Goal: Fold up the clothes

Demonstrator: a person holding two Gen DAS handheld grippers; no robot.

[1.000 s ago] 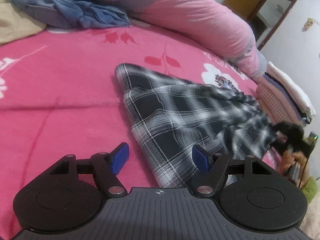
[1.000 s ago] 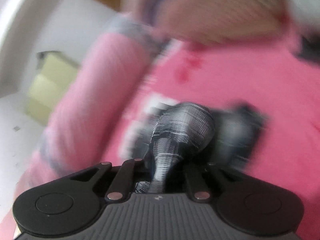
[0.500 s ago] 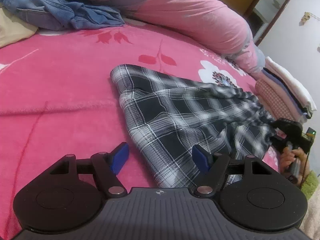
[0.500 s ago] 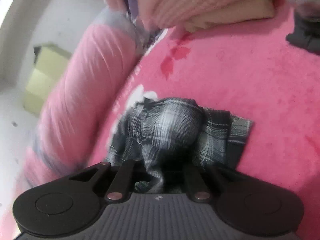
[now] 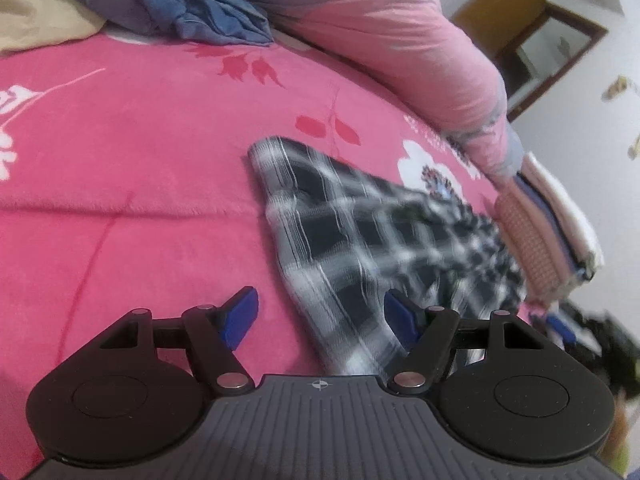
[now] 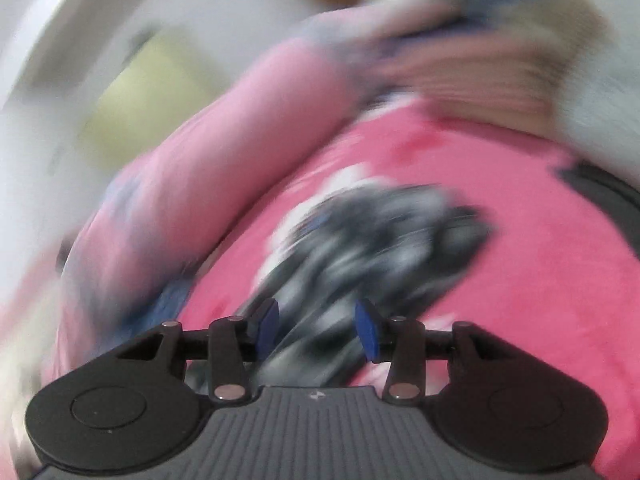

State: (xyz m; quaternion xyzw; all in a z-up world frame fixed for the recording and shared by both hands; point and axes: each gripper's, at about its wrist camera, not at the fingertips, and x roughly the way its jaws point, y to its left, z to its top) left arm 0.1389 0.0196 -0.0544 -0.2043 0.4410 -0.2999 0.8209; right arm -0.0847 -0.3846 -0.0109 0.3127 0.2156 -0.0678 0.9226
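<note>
A bed under a bright pink floral blanket point(image 5: 160, 152) fills the room. A rolled pink quilt point(image 5: 380, 36) lies along its far side, below pale walls point(image 5: 580, 120) and a wooden-framed doorway point(image 5: 516, 12).

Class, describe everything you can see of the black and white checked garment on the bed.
The checked garment is thin woven cloth in black, grey and white plaid, creased and bunched, not yet neatly folded. It lies on the pink flowered bedspread, one corner pointing toward the pink duvet. Its near edge lies between the open fingers of the left gripper. The right gripper has just been opening; blurred cloth shows between its fingers, which look clear of it.
</note>
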